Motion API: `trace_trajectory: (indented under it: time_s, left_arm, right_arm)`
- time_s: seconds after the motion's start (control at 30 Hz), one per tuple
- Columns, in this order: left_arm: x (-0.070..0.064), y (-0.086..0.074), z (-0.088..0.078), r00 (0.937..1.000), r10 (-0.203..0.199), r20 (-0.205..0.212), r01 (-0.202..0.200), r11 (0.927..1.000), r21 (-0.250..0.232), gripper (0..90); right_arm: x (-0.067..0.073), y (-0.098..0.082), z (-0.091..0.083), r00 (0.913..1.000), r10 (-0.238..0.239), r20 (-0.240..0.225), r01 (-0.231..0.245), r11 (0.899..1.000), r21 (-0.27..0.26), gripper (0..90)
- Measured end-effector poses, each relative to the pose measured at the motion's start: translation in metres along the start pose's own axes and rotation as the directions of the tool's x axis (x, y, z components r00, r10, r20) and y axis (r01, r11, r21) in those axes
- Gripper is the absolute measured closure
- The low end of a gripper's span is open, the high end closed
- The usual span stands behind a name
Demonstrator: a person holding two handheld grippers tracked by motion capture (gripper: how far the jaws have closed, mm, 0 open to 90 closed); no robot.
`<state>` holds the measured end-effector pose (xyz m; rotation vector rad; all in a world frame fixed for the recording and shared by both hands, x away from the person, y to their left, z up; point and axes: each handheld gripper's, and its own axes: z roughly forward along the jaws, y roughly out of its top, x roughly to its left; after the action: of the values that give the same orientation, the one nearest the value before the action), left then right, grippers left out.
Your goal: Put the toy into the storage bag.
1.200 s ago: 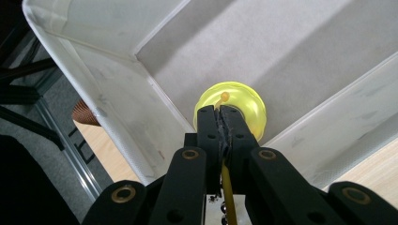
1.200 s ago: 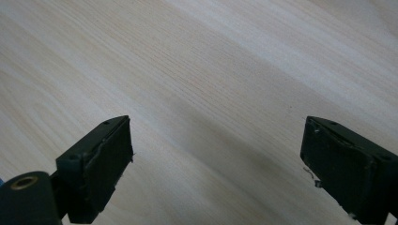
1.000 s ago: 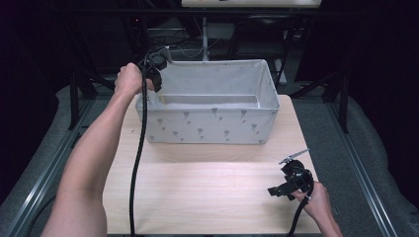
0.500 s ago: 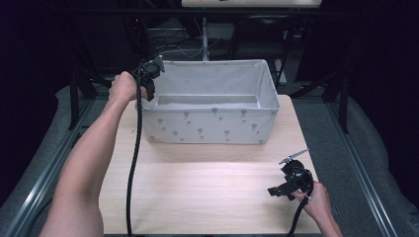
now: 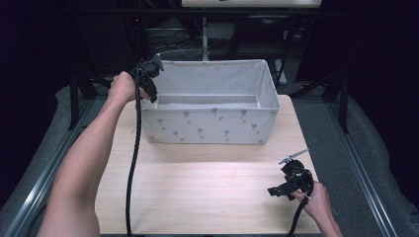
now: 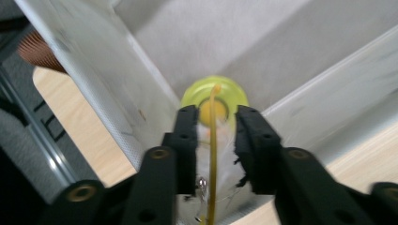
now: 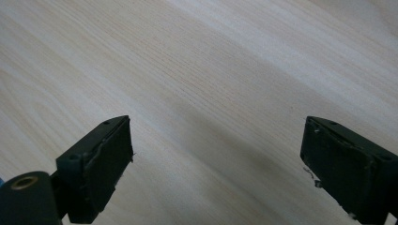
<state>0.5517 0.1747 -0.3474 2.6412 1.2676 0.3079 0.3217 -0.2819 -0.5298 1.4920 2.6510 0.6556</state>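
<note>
L gripper (image 5: 149,81) has shifted left, upper left of frame, jaws just parting around yellow-green feathered shuttlecock (image 6: 214,101) over grey fabric bin (image 5: 212,129); open fully, lift clear. R gripper (image 5: 291,181) wide apart.

A shuttlecock (image 6: 213,140) with a yellow-green cap, white feathers and a yellow strand fills the lower centre of the left gripper view, cap pointing away. It hangs over the grey fabric bin (image 6: 263,42), whose inner corner lies behind it at the upper centre.
</note>
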Motion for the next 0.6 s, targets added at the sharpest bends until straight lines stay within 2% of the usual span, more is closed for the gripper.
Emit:
trace_trajectory:
  time_s: [0.03,0.1,0.13,0.27,0.3,0.33,0.37,0.4,0.47,0.57,0.6]
  left_arm:
    - [0.000,0.000,-0.004,0.9999,-0.005,0.012,0.005,1.0000,-0.002,60.5]
    - [0.000,0.000,-0.008,0.9999,-0.006,0.009,0.006,1.0000,-0.007,51.2]
    - [-0.001,0.000,-0.016,1.0000,-0.004,0.005,0.004,0.9997,-0.026,46.6]
    - [-0.005,-0.002,-0.029,0.9999,0.011,-0.004,-0.011,0.9988,-0.047,34.2]
    - [-0.005,-0.002,-0.032,0.9998,0.018,-0.003,-0.018,0.9984,-0.054,34.2]
    - [-0.006,-0.003,-0.036,0.9998,0.020,-0.007,-0.021,0.9979,-0.062,31.4]
    - [-0.007,-0.003,-0.039,0.9997,0.024,-0.011,-0.024,0.9976,-0.064,29.0]
    - [-0.009,-0.005,-0.046,0.9995,0.028,-0.017,-0.029,0.9973,-0.068,23.8]
    - [-0.010,-0.006,-0.048,0.9995,0.025,-0.020,-0.027,0.9971,-0.071,19.7]
    - [-0.014,-0.011,-0.062,0.9993,0.034,-0.017,-0.035,0.9955,-0.088,16.0]
    - [-0.014,-0.011,-0.062,0.9993,0.034,-0.017,-0.035,0.9955,-0.088,15.5]
  right_arm:
    - [0.000,0.000,0.000,1.0000,0.001,-0.001,-0.001,1.000,0.001,8.9]
    - [0.000,0.000,0.000,1.0000,0.002,0.000,-0.002,1.000,0.002,8.8]
    - [0.000,0.000,0.000,1.0000,0.002,0.001,-0.002,1.000,0.001,8.8]
    - [0.000,0.000,0.000,1.0000,0.005,0.001,-0.005,1.000,-0.009,8.8]
    - [0.001,-0.001,0.000,0.9999,0.012,0.002,-0.012,1.000,-0.016,8.8]
    - [0.001,-0.001,0.001,0.9999,0.015,-0.002,-0.015,1.000,-0.020,8.9]
    - [0.000,0.000,-0.001,1.0000,-0.001,-0.001,0.001,1.000,0.000,8.9]
    - [0.000,0.000,-0.001,1.0000,0.003,-0.009,-0.003,1.000,-0.008,8.8]
    - [0.000,0.000,-0.001,1.0000,0.004,-0.009,-0.004,1.000,-0.010,8.9]
    - [-0.001,0.000,-0.001,1.0000,0.000,-0.003,0.000,1.000,-0.008,8.9]
    - [-0.001,0.000,-0.001,1.0000,0.000,-0.003,0.000,1.000,-0.008,8.9]
